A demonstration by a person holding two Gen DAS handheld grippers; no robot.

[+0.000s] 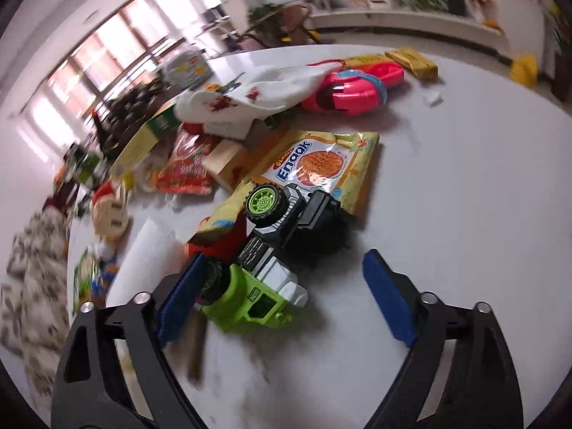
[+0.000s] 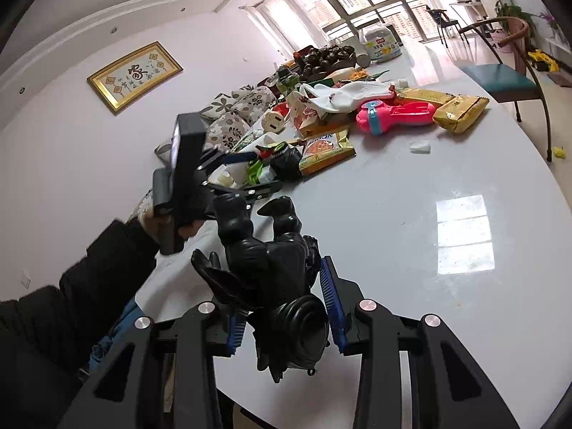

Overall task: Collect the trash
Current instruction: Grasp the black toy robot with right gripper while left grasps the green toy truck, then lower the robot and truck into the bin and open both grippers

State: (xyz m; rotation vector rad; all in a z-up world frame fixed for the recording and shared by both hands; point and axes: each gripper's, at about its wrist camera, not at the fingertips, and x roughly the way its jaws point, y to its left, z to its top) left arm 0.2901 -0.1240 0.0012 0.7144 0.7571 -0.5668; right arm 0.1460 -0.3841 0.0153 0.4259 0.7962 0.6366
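Our left gripper (image 1: 286, 296) has its fingers wide apart around the toy truck (image 1: 264, 271) on the white table (image 1: 464, 214), beside the Enaak wrapper (image 1: 321, 168). Our right gripper (image 2: 286, 307) is clamped on a black figure (image 2: 275, 271).

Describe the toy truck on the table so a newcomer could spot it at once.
Start at the long white table and find the heap of wrappers and toys along one side. At the near end of that heap, half on the yellow Enaak snack packet, lies the toy truck, tipped on its side between the open left gripper. Nothing else there has its lime-green cab and wheel hubs.
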